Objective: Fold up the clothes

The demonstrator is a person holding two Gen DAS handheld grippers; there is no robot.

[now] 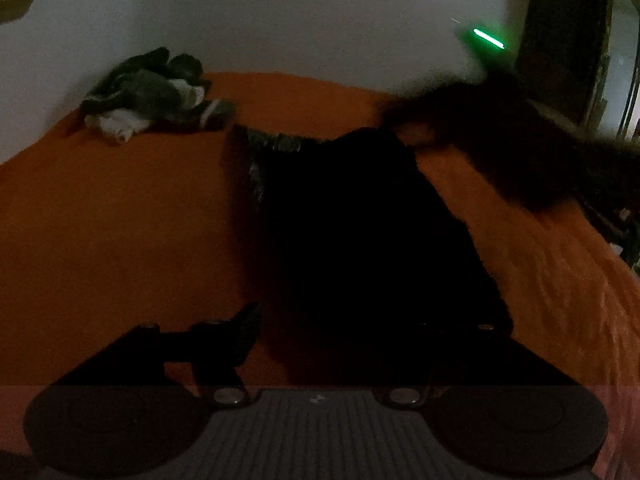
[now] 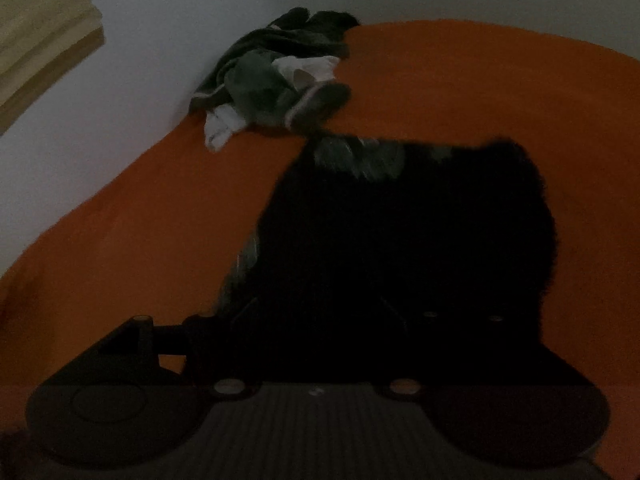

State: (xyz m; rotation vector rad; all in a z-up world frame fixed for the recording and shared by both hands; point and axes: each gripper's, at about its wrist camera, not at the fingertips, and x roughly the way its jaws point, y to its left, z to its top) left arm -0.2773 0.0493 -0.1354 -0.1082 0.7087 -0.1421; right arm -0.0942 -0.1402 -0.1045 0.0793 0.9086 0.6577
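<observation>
A black garment (image 1: pixel 360 220) lies spread on the orange bed (image 1: pixel 120 220), with a patterned grey lining showing at its far left edge. It also shows in the right wrist view (image 2: pixel 400 240). My left gripper (image 1: pixel 332 332) hovers over its near end; the left finger (image 1: pixel 244 332) shows over the bedcover, the right finger is lost against the black cloth. My right gripper (image 2: pixel 320 328) is low over the garment's near edge, its fingers too dark to read. The other gripper and arm (image 1: pixel 520 148) appear blurred at the garment's far right corner.
A heap of grey, dark and white clothes (image 1: pixel 156 96) lies at the bed's far left against the white wall; it also shows in the right wrist view (image 2: pixel 276 80). A green light (image 1: pixel 488 38) glows at the far right. A dark doorway (image 1: pixel 568 40) stands right.
</observation>
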